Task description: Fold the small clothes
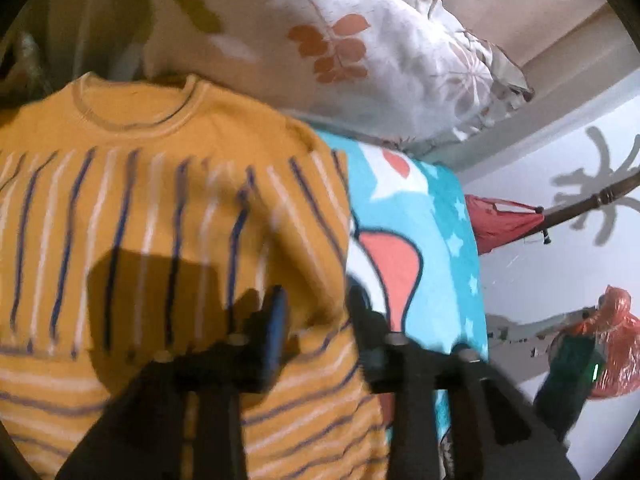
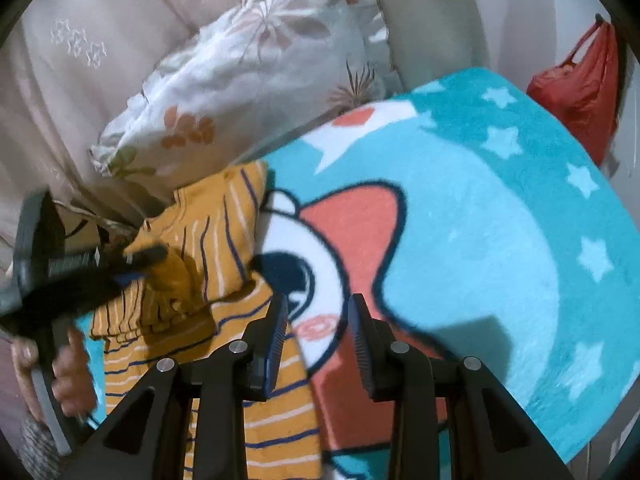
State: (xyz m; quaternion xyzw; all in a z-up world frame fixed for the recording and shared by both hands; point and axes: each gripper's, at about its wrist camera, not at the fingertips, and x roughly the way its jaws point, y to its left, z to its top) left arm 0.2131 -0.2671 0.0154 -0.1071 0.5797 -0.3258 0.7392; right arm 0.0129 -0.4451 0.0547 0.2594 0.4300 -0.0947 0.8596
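Note:
A mustard-yellow small sweater [image 1: 160, 200] with blue and white stripes lies on a turquoise cartoon blanket [image 1: 440, 240], its neck hole toward the pillow. My left gripper [image 1: 318, 312] hovers over the sweater's right edge, jaws apart and nothing pinched between them. In the right wrist view the sweater [image 2: 224, 232] lies rumpled at the left, with a striped part running toward the near edge. My right gripper [image 2: 318, 320] stands open above the blanket [image 2: 480, 220] beside that striped part and holds nothing. The left gripper [image 2: 144, 266] shows at the left, over the sweater, held by a hand [image 2: 64, 372].
A white leaf-print pillow [image 1: 360, 60] [image 2: 240, 80] lies just beyond the sweater. A red bag [image 1: 500, 224] [image 2: 580, 96] hangs past the blanket's far edge. An orange plastic bag [image 1: 616, 344] sits on the floor to the right. Pale curtain fabric [image 2: 80, 80] backs the bed.

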